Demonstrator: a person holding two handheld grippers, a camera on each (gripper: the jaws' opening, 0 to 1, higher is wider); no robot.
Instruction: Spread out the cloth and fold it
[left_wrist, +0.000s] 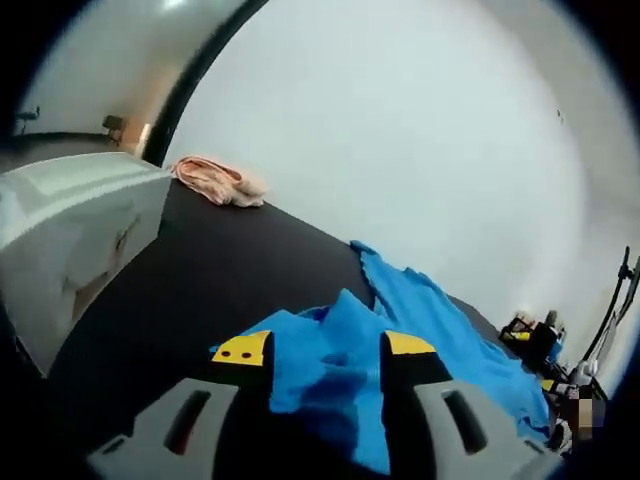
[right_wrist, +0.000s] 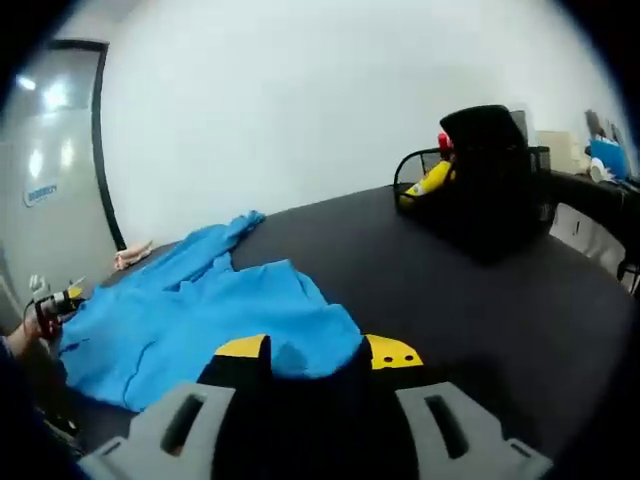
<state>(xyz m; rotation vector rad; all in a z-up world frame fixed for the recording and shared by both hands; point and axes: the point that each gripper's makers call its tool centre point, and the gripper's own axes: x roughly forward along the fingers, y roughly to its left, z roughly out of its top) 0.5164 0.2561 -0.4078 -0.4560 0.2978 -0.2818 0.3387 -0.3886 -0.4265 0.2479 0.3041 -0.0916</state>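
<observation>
Blue cloth (left_wrist: 420, 340) is the thing to orient by here, rumpled and spread across a black tabletop (left_wrist: 220, 270).

Left gripper view, going left to right: a white box-like unit (left_wrist: 70, 230) sits off the cloth's far left at the table edge, then a bunched-up pink cloth (left_wrist: 215, 180) lies well apart from the blue one, back against the white wall (left_wrist: 400, 120). The blue cloth runs from the middle out to the right, and just past its right end there's a small clutter of dark and yellow items (left_wrist: 535, 340), too small to make out. The left gripper (left_wrist: 325, 350) has its 2 yellow-tipped jaws standing apart with a raised fold of the cloth between them. Can't tell if they're actually pinching it or just sitting around it.

Right gripper view, left to right: a hand (right_wrist: 25, 335) with the other gripper's tip (right_wrist: 60, 300) is at the cloth's left edge, the blue cloth (right_wrist: 190, 310) fills the left-middle of the table, and well to its right is a black mesh basket (right_wrist: 480, 190) with a yellow item and something red in it. The right gripper (right_wrist: 315, 355) has a cloth edge lying in the gap between its 2 yellow tips, and same deal, I can't tell whether it's gripping.
</observation>
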